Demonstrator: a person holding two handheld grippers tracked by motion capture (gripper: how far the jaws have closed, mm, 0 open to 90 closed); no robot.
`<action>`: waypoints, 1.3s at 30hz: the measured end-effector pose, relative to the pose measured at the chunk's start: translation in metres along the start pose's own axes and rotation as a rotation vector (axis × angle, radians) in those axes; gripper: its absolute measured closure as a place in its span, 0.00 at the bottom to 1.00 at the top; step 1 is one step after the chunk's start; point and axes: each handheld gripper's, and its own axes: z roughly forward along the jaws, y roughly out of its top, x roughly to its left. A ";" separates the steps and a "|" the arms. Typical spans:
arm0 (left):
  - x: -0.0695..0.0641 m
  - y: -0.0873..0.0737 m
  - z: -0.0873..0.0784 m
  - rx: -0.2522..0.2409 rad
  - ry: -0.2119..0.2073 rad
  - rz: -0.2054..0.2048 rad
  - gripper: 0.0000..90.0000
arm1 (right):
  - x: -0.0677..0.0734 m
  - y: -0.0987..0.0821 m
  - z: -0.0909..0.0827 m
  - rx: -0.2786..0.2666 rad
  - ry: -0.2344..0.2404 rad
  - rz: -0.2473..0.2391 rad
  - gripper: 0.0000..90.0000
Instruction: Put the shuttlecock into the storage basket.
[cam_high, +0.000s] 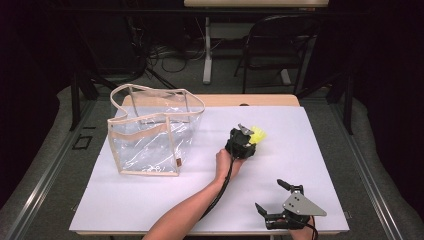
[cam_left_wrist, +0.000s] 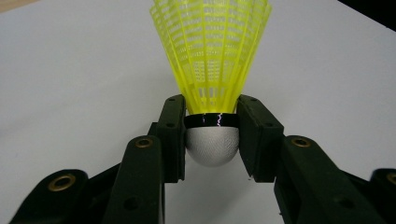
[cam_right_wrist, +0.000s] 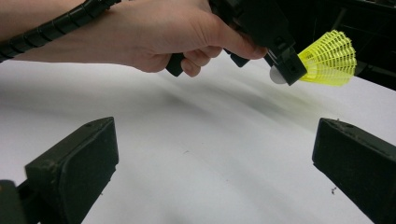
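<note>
A clear tote bag (cam_high: 150, 135) stands at the left of the white table (cam_high: 150, 195). Mid-table, the left gripper (cam_left_wrist: 212, 135) clamps a yellow shuttlecock (cam_left_wrist: 212, 60) by its cork, just above the surface. The right gripper (cam_high: 272, 197) rests near the front edge, jaws spread; a dark chair (cam_high: 280, 45) stands behind

Your white table top (cam_high: 150, 195) is evenly and brightly lit from above, while the room around it falls off into near black. Shadows are soft: a faint smear lies under your left hand (cam_right_wrist: 154, 37) in the right gripper view. The clear bag (cam_high: 150, 135) catches pale reflections on its walls. In the left gripper view the yellow shuttlecock (cam_left_wrist: 212, 51) is sharp, with a thin glint on its black band. The high view is grainy.
</note>
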 end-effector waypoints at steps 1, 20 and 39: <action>0.001 0.000 -0.002 0.002 -0.004 0.002 0.71 | 0.000 0.000 0.000 0.000 0.000 -0.001 0.00; 0.024 -0.010 -0.030 -0.016 0.000 0.017 0.71 | 0.000 0.000 0.000 -0.001 -0.001 -0.001 0.00; 0.040 -0.022 -0.052 -0.003 -0.010 0.060 0.71 | 0.001 0.000 0.001 0.003 -0.002 0.003 0.00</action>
